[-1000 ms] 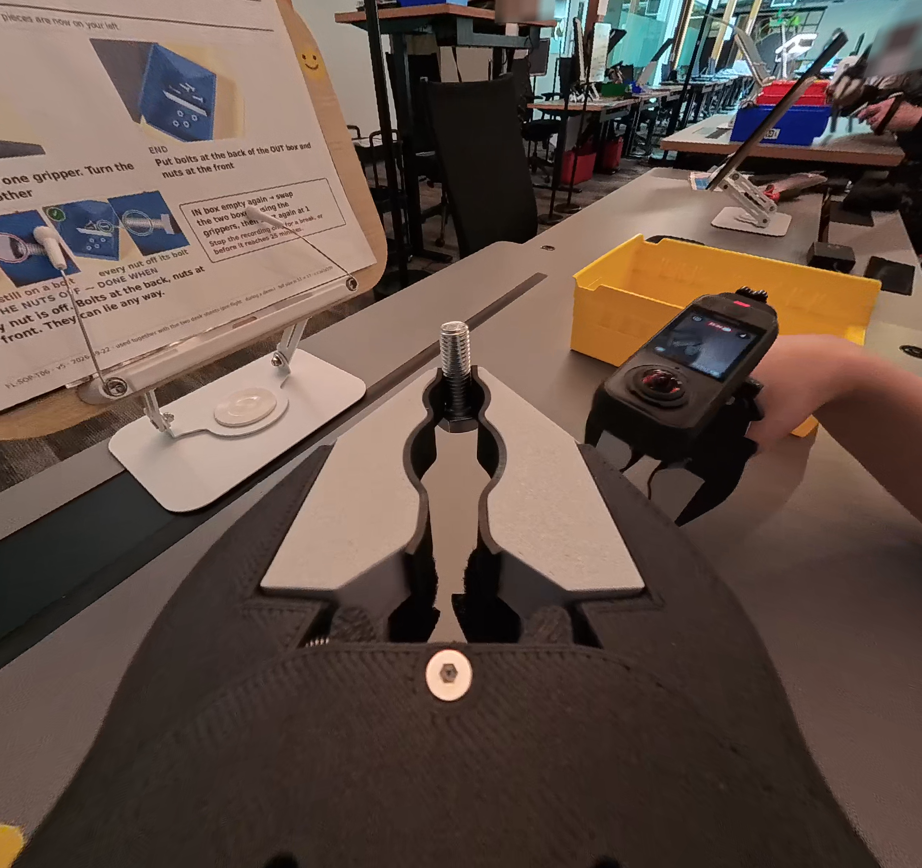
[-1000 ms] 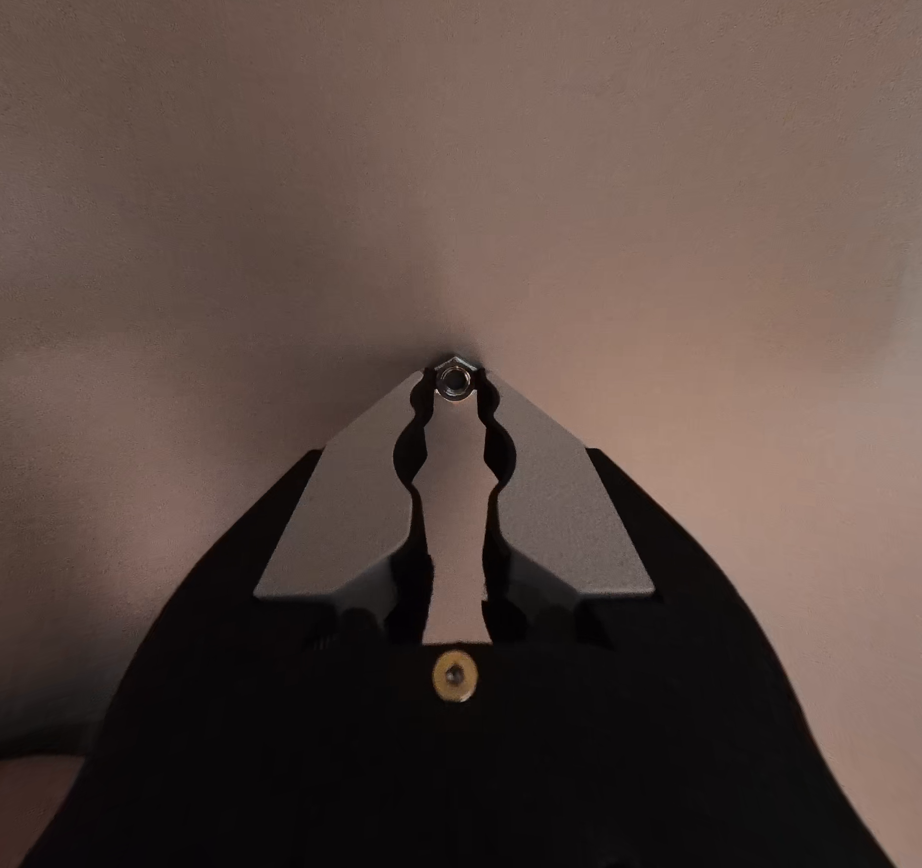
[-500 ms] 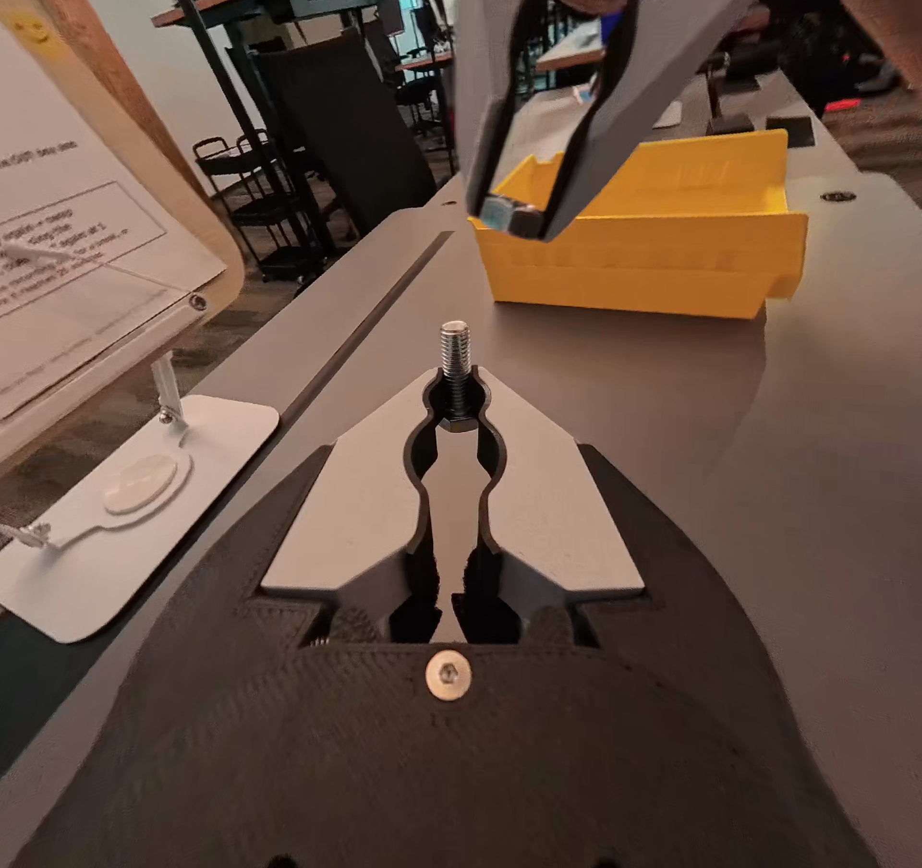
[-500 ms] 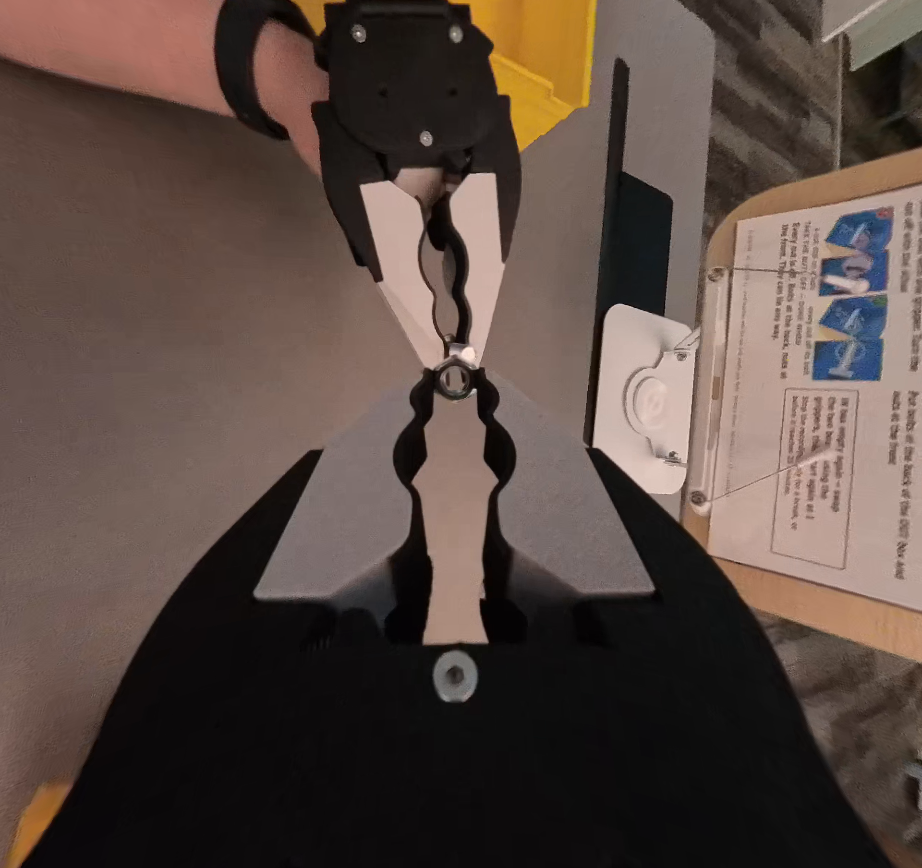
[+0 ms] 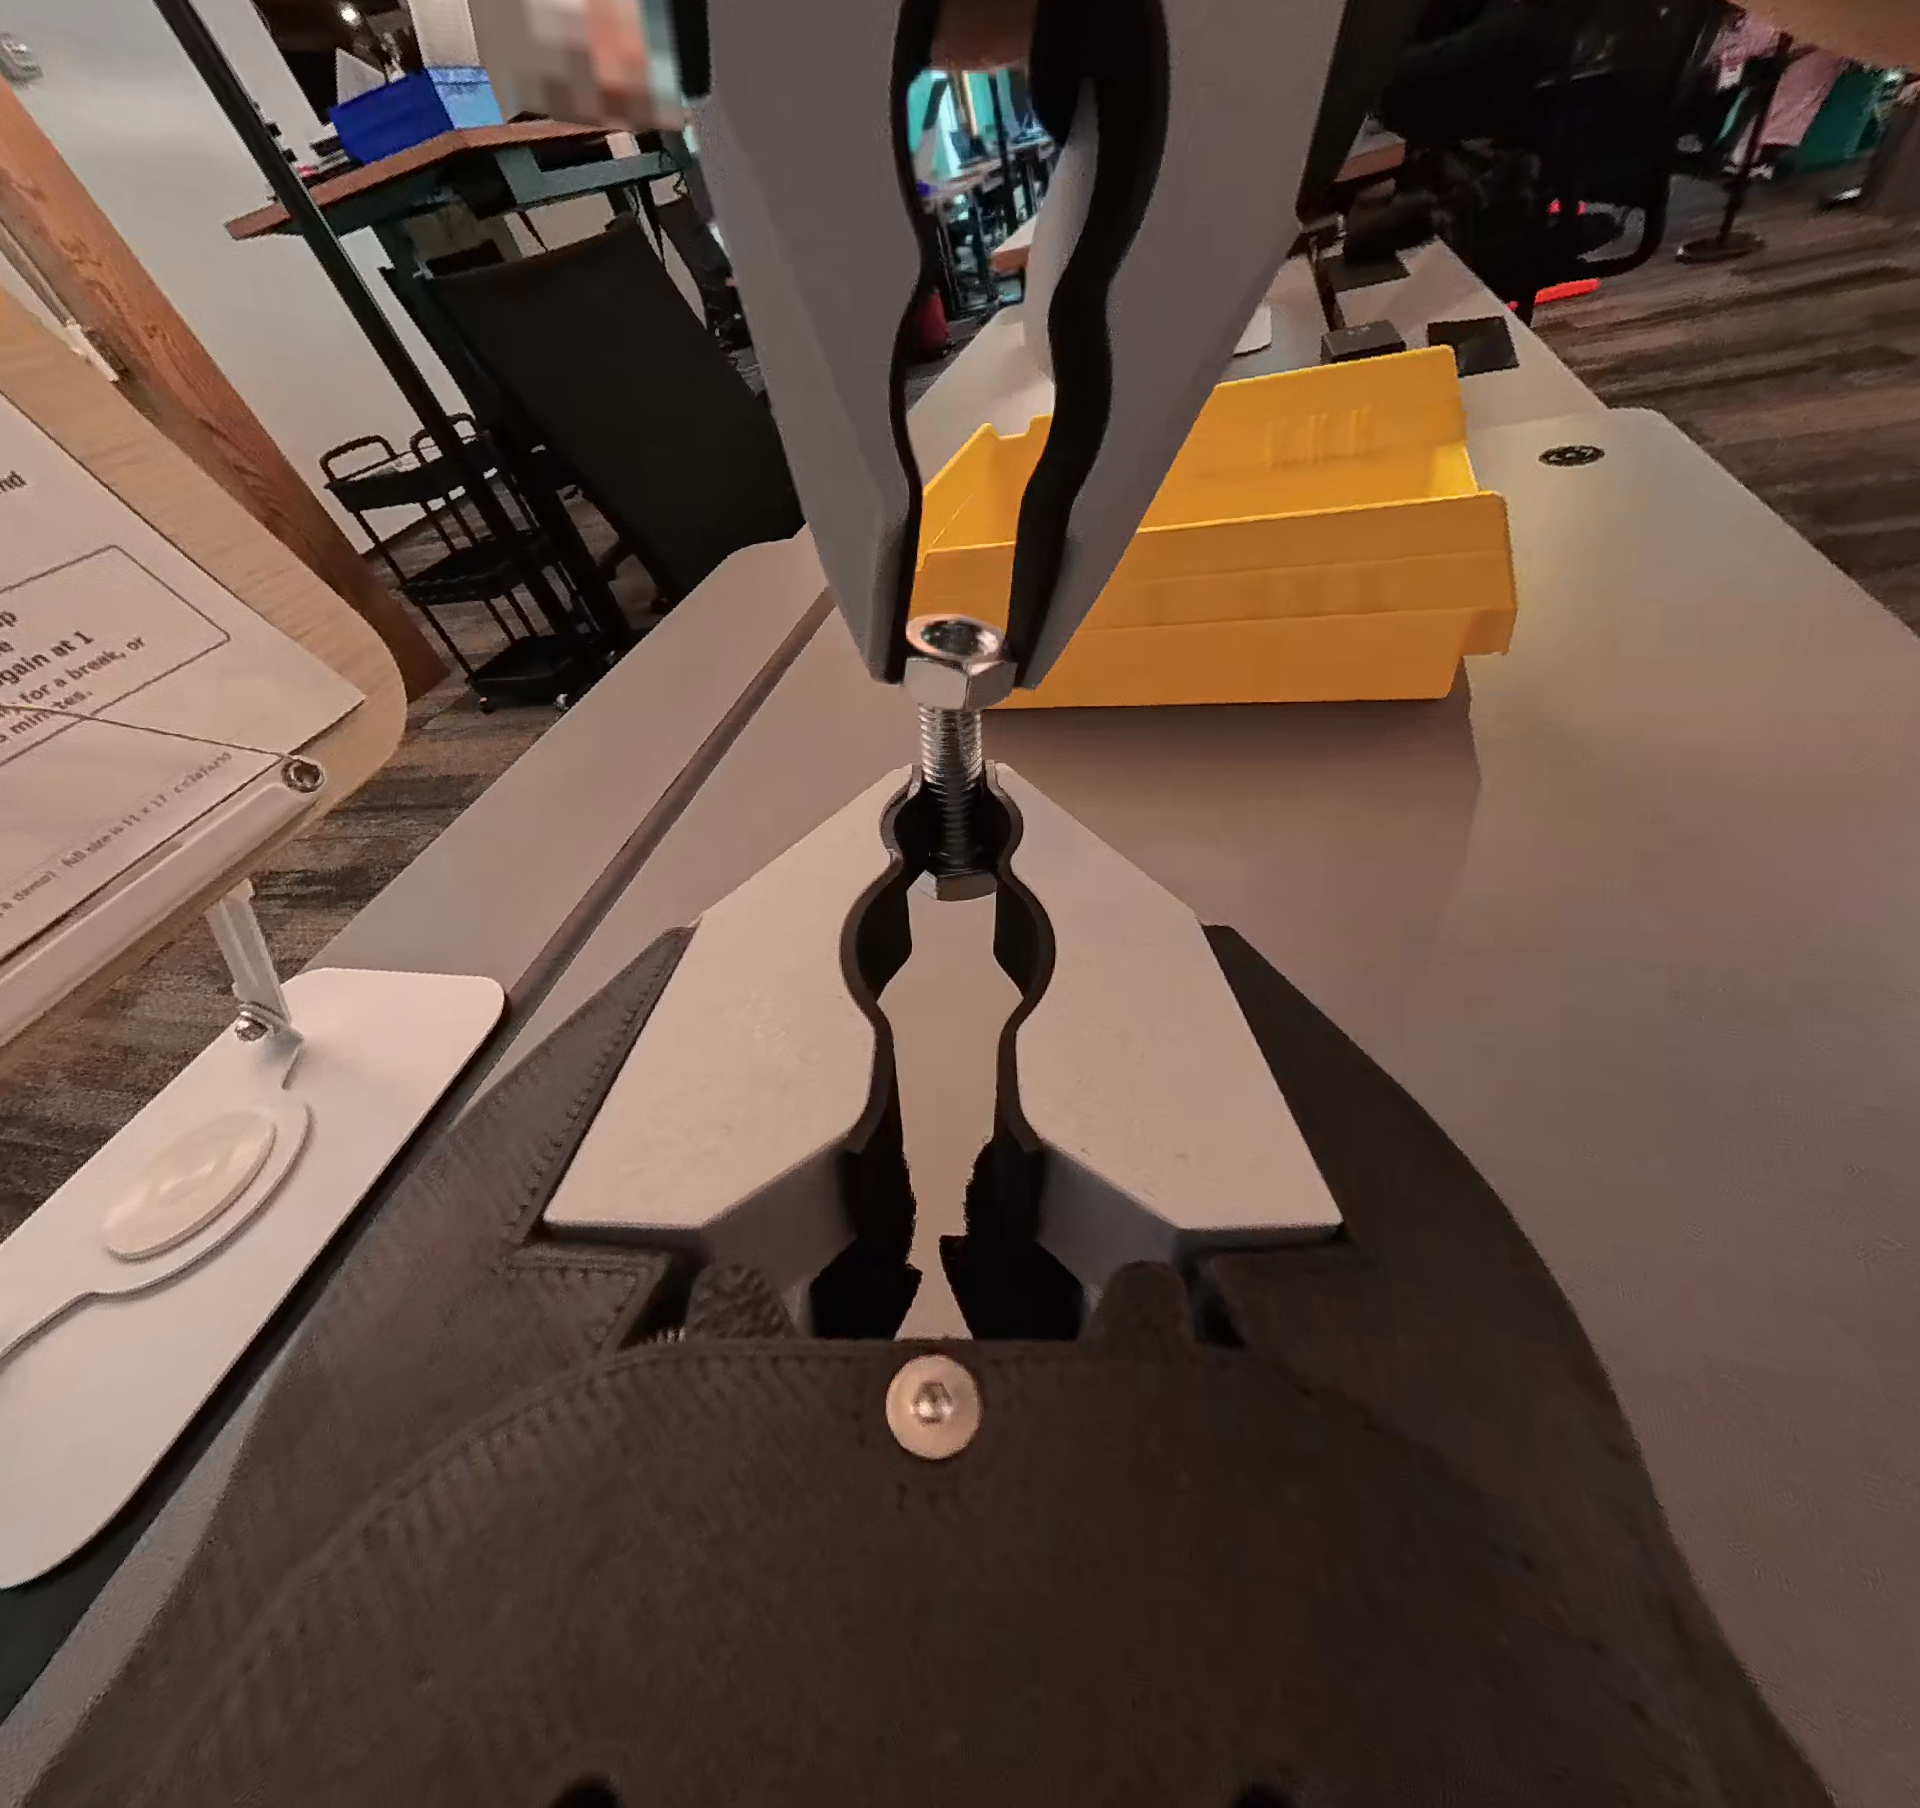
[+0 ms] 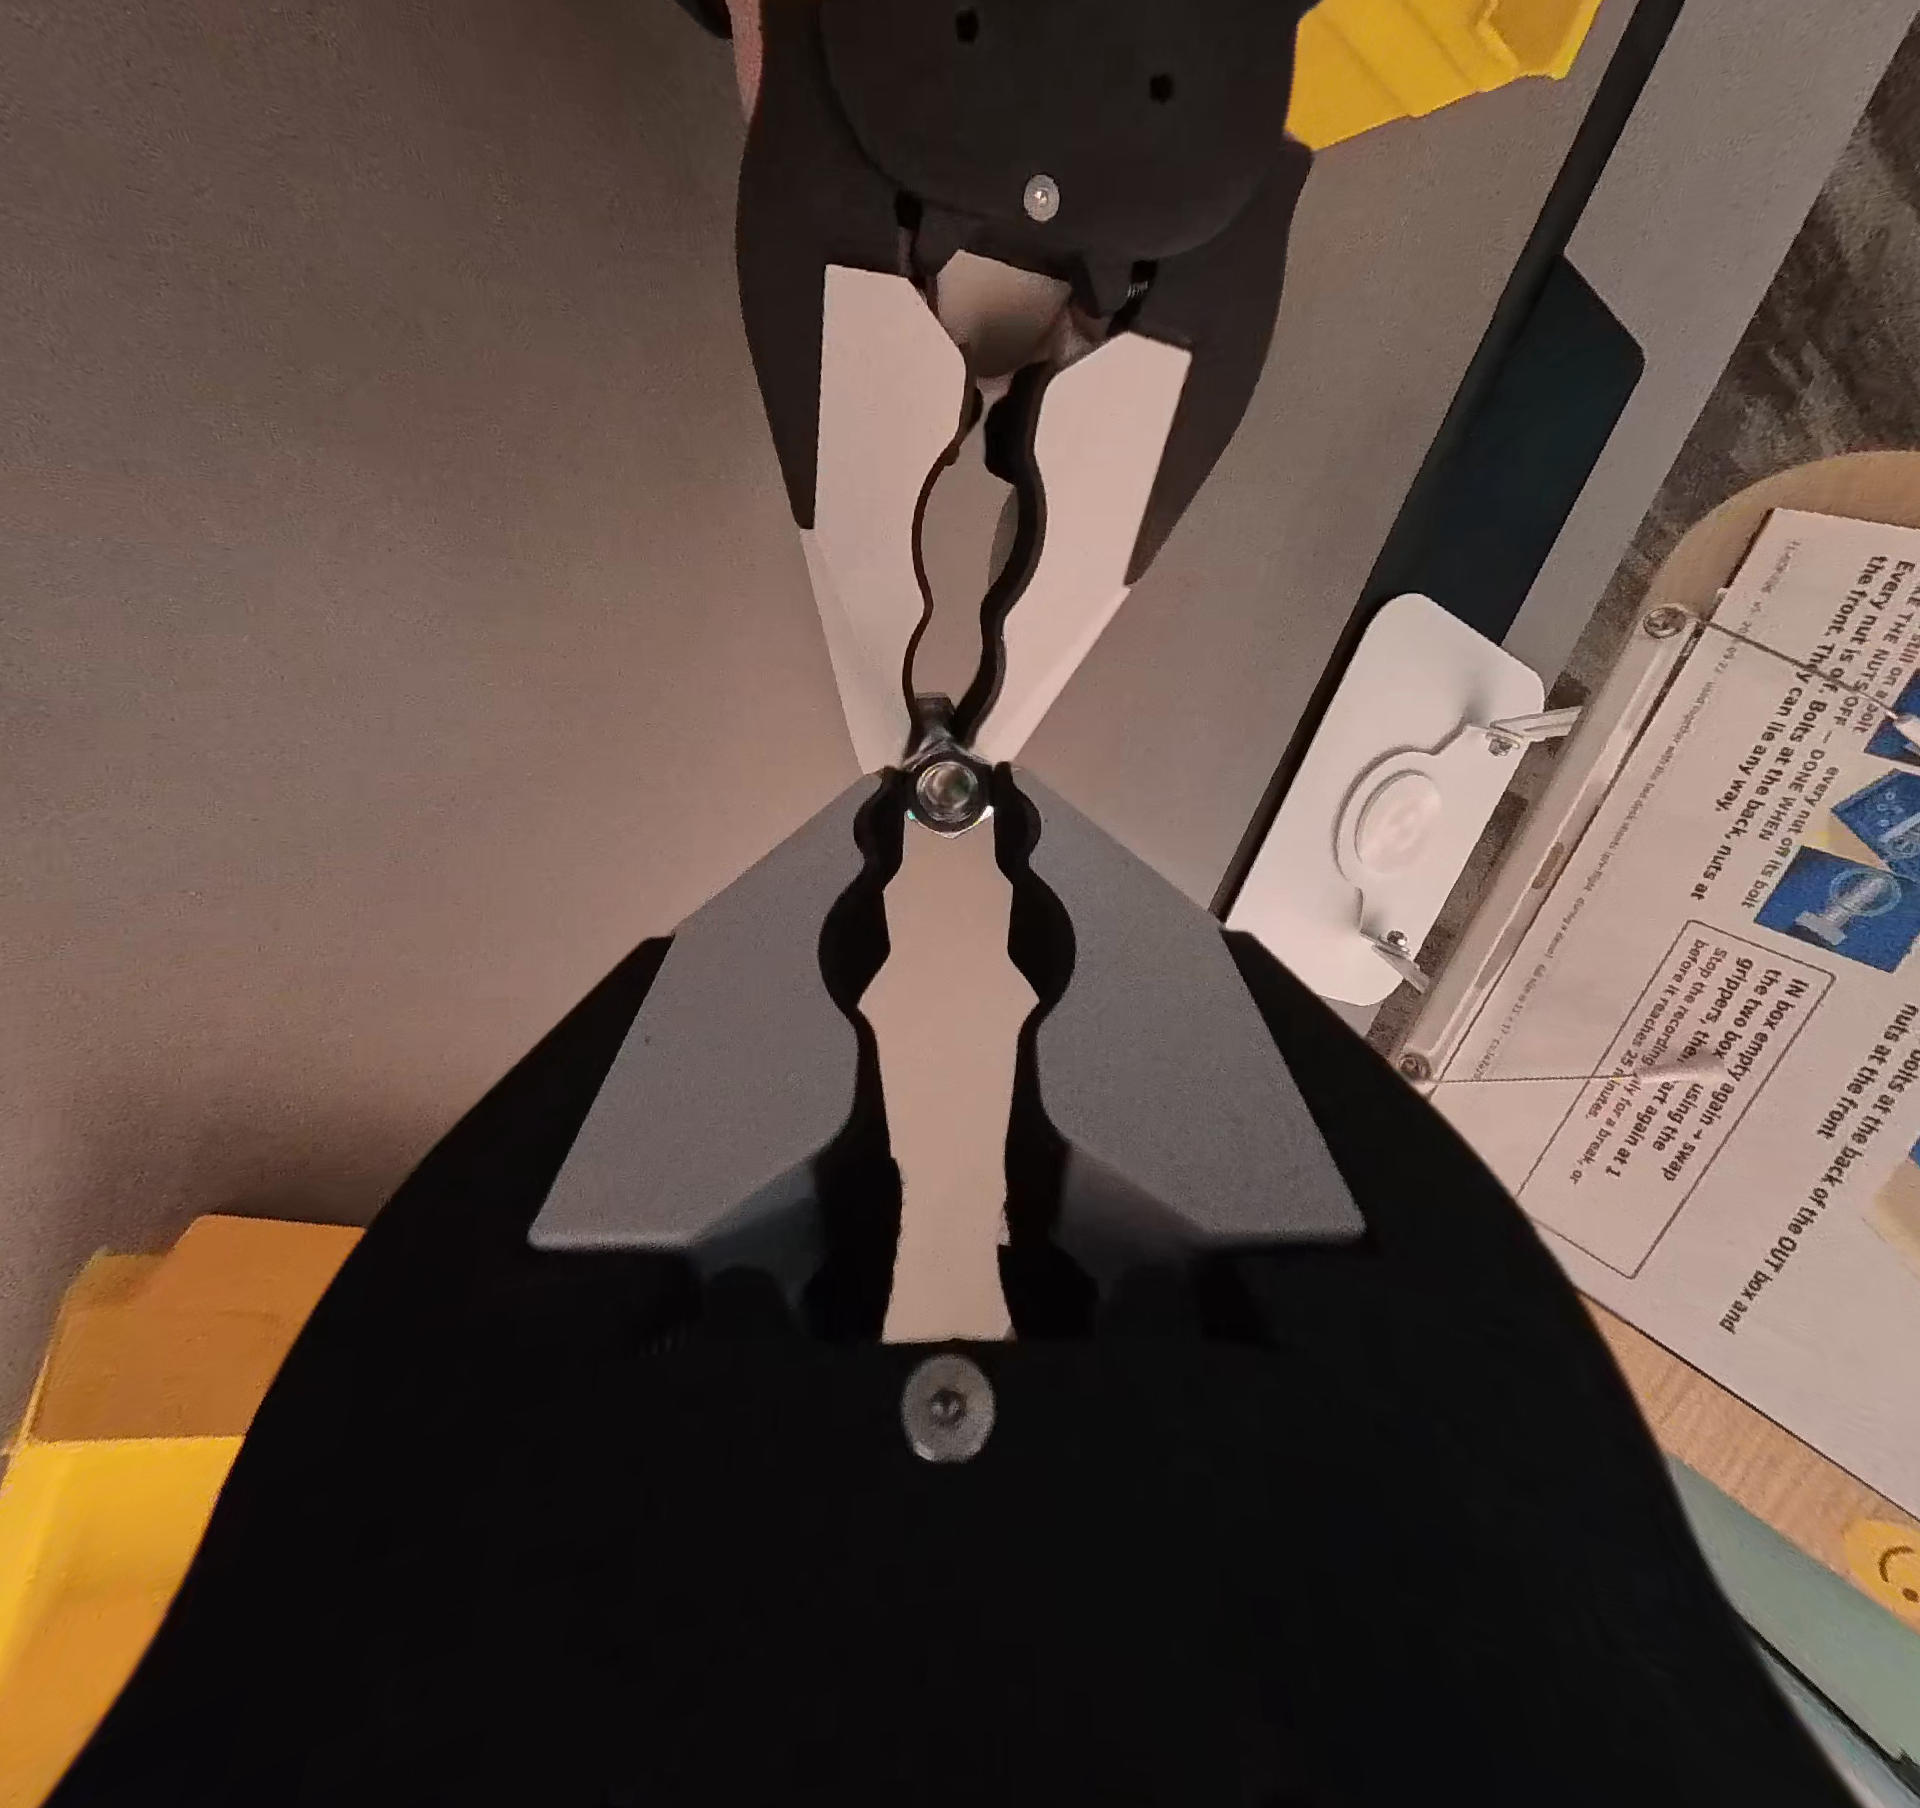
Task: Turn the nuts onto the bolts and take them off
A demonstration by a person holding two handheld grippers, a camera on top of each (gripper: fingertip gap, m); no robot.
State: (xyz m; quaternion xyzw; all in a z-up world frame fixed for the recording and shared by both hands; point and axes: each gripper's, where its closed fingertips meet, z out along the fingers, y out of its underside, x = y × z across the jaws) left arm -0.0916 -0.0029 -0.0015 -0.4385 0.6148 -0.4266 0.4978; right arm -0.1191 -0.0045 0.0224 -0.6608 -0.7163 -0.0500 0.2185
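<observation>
While the left gripper (image 5: 954, 839) pinches the bolt (image 5: 951, 771) by its lower shank, threads pointing up, the right gripper (image 5: 954, 657) comes straight down from above, clamped on the nut (image 5: 954, 665).
The nut sits on the bolt's tip, above the grey surface (image 5: 1558, 927), near its far edge where a yellow bin (image 5: 1299, 563) rests.

What I can't make out

My left gripper (image 5: 951, 823) fingers hide most of the bolt (image 5: 948, 750) head; the instruction sheet (image 5: 114, 678) runs off the frame's left edge; a mosaic patch covers the upper middle background.
</observation>
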